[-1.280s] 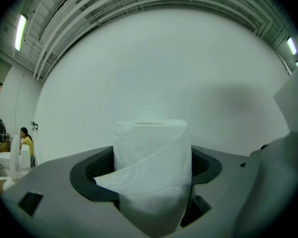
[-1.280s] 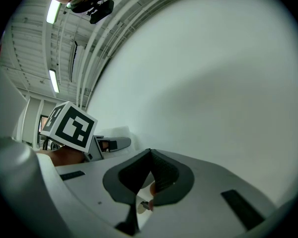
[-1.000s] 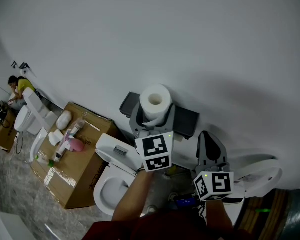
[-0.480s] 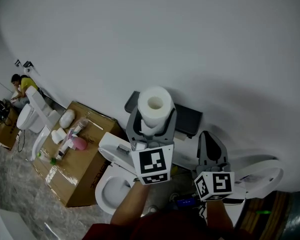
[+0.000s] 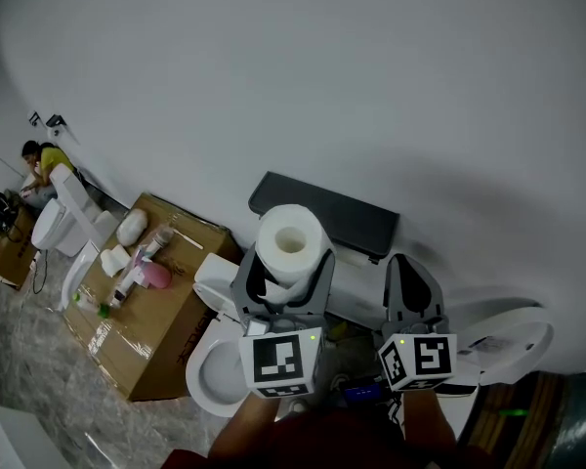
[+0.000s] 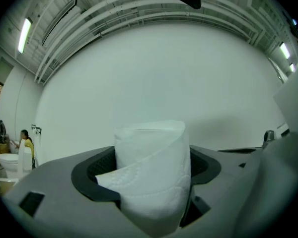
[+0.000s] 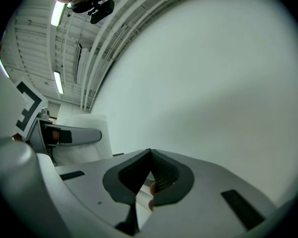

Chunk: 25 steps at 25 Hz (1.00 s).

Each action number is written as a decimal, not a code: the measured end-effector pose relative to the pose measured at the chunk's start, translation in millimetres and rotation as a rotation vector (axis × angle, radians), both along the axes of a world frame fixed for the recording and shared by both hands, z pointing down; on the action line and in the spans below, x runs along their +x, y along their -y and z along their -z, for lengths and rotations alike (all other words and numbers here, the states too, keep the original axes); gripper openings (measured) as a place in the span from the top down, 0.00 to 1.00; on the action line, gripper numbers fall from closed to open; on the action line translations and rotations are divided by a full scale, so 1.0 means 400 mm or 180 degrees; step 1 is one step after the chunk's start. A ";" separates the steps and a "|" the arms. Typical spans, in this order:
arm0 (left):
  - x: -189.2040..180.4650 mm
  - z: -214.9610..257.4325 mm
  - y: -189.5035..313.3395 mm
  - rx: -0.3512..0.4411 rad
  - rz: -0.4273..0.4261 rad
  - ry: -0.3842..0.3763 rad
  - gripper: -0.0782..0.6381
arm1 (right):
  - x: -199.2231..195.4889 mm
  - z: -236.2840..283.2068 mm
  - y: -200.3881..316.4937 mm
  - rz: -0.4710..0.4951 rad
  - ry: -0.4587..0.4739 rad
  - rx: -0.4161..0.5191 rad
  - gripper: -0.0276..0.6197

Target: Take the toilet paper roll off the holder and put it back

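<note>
Toilet paper roll (image 5: 291, 242) sits pinched in my left gripper (image 5: 287, 274) — jaws pressed on its sides, core hole facing up twd the head cam. Its long axis runs upright, along the jaws. In the left gripper view a loose sheet end drapes across the roll's front. Roll is off the black wall holder (image 5: 332, 218), which lies just beyond it, twd the wall and a bit to the right. Their edges overlap in the head view, but I can't tell if they touch. Right gripper (image 5: 408, 267) hangs beside, under the holder's right end — jaws pressed together, nothing btwn them. I'd judge the left is the one placed to set the roll back. Below: white toilet (image 5: 218, 355), cardboard box (image 5: 146, 345).
</note>
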<state>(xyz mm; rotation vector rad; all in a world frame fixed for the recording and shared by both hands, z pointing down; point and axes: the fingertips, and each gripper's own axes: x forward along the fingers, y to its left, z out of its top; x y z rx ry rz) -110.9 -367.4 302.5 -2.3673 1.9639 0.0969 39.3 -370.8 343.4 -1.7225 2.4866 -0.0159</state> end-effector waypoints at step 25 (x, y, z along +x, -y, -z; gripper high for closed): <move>-0.045 -0.212 -0.115 -0.0275 0.0042 0.0035 0.28 | -0.038 -0.036 -0.044 -0.0038 -0.0064 -0.0113 0.93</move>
